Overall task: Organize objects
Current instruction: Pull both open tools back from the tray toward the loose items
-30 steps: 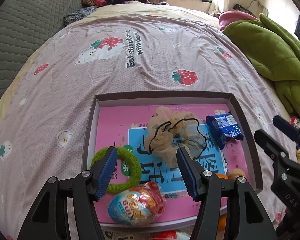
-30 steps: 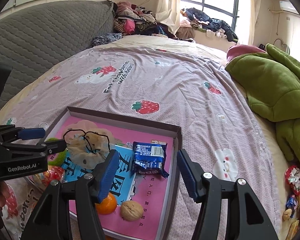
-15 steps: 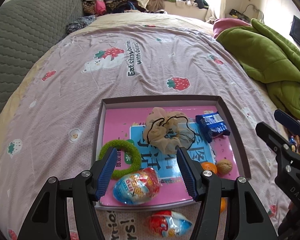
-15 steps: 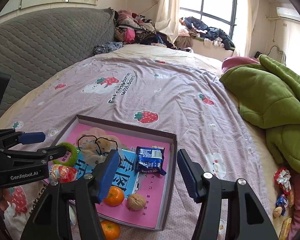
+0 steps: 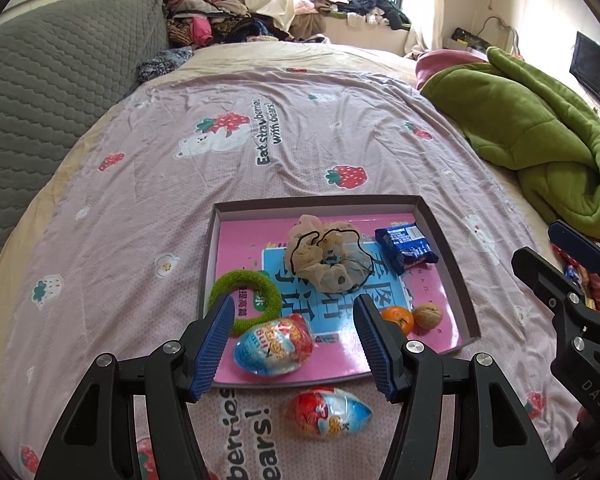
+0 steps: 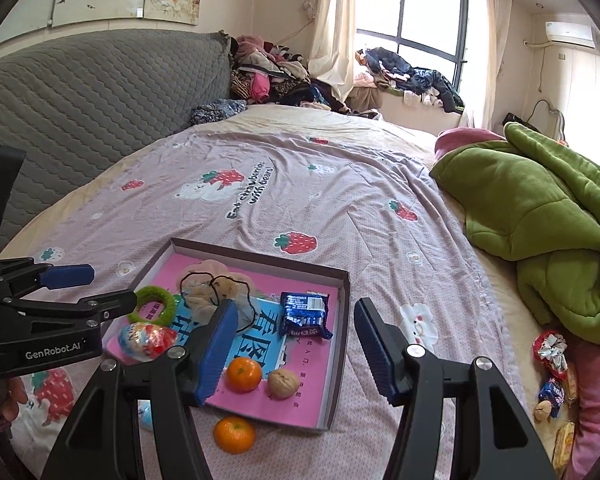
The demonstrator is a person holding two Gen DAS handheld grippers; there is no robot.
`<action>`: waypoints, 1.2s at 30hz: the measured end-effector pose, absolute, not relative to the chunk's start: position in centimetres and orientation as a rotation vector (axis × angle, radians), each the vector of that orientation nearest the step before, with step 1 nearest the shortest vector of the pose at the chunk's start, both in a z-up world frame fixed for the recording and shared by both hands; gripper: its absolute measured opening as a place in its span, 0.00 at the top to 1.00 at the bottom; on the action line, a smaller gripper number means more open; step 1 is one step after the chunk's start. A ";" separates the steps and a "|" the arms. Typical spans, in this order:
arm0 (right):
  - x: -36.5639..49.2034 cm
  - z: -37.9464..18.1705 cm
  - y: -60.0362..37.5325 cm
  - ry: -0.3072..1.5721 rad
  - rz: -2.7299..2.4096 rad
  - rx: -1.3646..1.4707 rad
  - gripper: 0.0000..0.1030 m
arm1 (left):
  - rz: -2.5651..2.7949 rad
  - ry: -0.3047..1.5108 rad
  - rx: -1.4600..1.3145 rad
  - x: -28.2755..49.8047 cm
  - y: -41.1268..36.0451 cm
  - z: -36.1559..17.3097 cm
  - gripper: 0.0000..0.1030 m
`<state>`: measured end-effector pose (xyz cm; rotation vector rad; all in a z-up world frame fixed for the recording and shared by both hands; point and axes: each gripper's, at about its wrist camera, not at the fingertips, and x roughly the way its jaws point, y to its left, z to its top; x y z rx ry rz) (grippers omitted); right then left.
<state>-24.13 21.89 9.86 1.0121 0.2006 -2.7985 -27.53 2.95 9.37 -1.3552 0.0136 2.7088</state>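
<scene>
The shallow box [image 5: 452, 256] lies flat on the strawberry-print bedspread [image 5: 228, 184], near the bed's near edge; its far wall runs left to right, and its right wall slants away to the right.

Inside, going left to right in the left wrist view: a green fuzzy ring [image 5: 245, 295] lies flat against the left wall. Just beside it at the near edge rests a foil-wrapped toy egg [image 5: 274, 345], long axis left to right and tipped a little up at the right. A beige scrunchie with a black cord [image 5: 327, 257] sits bunched in the middle toward the far wall. A small orange [image 5: 398, 319] and a walnut [image 5: 428, 315] sit side by side near the near right corner. A blue snack packet [image 5: 406, 245] lies in the far right corner, its long axis slanting from far left to near right.

Outside the box, on the bedspread just beyond its near edge, a second foil egg [image 5: 328, 412] lies with its narrow end pointing right. A second orange [image 6: 234, 435] rests there too.

The left gripper [image 5: 294, 346] hangs above the box's near edge, pitched steeply down, its jaws spread wide with nothing between them. The right gripper [image 6: 292, 346] sits to its right, tilted down less steeply over the box's near right corner, jaws likewise apart and holding nothing.
</scene>
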 end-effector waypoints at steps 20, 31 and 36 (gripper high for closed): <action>-15.9 8.9 20.9 0.205 -2.758 0.989 0.42 | 2.686 0.001 -1.280 -19.6 3.0 9.5 0.38; -13.6 5.3 20.9 0.213 -2.733 1.038 0.42 | 2.662 -0.009 -1.328 -17.5 2.7 6.4 0.38; -13.6 2.8 21.3 0.204 -2.718 1.104 0.42 | 2.642 -0.026 -1.376 -17.5 2.4 4.2 0.38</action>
